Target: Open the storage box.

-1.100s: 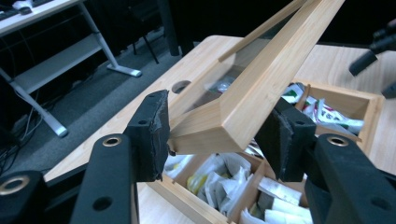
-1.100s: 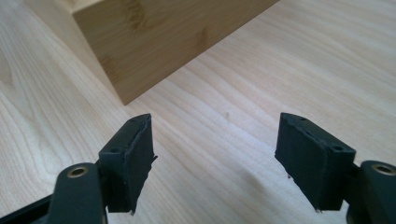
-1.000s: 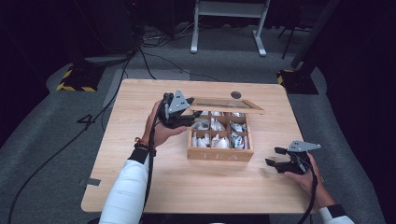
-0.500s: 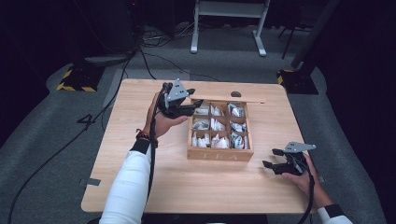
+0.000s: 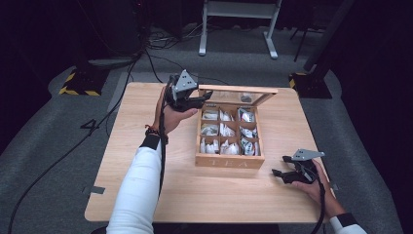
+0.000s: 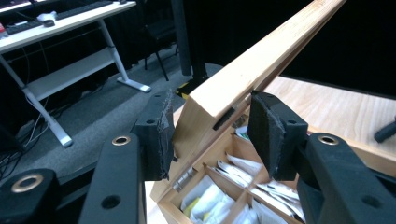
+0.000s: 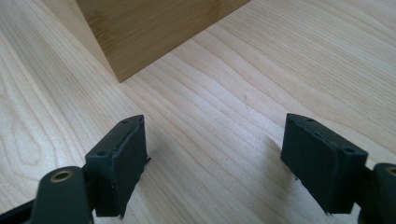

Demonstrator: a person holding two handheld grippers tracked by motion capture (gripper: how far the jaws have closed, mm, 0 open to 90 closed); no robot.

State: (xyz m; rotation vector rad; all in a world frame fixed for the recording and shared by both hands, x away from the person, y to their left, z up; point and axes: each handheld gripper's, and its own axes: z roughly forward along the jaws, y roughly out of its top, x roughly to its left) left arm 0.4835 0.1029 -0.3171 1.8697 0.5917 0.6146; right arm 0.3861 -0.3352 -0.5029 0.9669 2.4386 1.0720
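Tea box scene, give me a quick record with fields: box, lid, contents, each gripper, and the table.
box: wooden tea box on the table, split into compartments
lid: raised on its far-edge hinge, tilted up
contents: tea bags in the compartments
left gripper: jaws astride the lid's corner, have just been closing on it; pads look in contact
right gripper: open, nothing between the jaws, low over the table near the box's corner
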